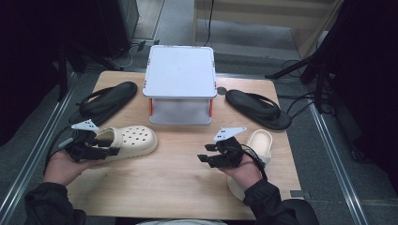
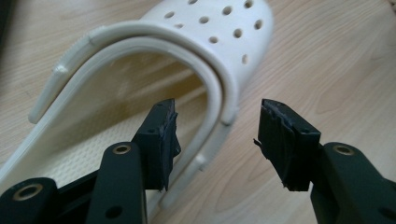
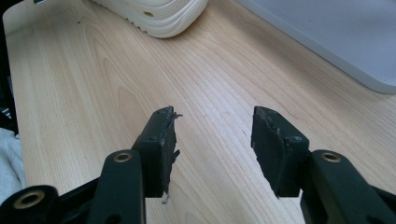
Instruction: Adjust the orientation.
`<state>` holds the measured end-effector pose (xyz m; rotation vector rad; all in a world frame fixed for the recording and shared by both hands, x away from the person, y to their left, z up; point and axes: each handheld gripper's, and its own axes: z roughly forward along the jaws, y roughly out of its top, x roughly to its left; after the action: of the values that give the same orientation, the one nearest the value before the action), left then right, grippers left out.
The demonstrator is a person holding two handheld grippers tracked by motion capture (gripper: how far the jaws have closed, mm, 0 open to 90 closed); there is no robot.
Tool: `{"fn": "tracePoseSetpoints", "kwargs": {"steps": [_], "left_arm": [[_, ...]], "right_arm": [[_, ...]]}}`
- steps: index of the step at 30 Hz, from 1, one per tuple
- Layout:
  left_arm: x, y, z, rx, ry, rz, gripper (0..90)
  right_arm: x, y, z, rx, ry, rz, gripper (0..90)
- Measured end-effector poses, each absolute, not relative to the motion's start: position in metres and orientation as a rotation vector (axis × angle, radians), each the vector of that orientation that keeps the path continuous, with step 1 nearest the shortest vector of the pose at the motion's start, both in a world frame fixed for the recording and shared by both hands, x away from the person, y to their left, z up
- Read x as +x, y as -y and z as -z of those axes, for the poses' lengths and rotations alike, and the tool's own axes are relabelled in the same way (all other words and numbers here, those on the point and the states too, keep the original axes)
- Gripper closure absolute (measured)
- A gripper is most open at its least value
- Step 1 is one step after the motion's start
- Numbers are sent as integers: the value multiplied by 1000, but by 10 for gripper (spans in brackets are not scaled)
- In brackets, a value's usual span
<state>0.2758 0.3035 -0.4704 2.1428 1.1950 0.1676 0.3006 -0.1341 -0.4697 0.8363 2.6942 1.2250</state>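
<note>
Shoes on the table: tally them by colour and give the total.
Cream clogs: 2, one by the left claw at the table's left, one behind the right claw at the right
Black sandals: 2, one left of the white box, one right of it
Total: 4 shoes

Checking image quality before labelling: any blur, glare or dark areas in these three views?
High view: soft overall, surroundings nearly black, table evenly lit, white box lid bright but not blown out. Left gripper view: cream clog fairly sharp, jaws slightly soft. Right gripper view: wood grain crisp, no glare.
</note>
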Motion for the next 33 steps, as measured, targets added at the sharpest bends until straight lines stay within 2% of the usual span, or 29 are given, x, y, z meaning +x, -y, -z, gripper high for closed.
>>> {"fn": "tracePoseSetpoints", "kwargs": {"steps": [6, 16, 20, 27, 33], "left_arm": [[287, -300, 480, 2167, -1152, -132, 534], [301, -288, 482, 2216, -1063, -87, 706], [304, -291, 482, 2203, -1063, -48, 747], [305, -290, 476, 2194, -1094, -42, 768], [300, -273, 460, 2178, -1061, -66, 769]], "right_arm": [[300, 132, 471, 828, -2704, -1213, 506], [299, 129, 473, 815, -2715, -1190, 507], [299, 129, 473, 817, -2715, -1190, 507], [299, 130, 473, 825, -2713, -1203, 509], [299, 131, 472, 828, -2703, -1214, 511]]}}
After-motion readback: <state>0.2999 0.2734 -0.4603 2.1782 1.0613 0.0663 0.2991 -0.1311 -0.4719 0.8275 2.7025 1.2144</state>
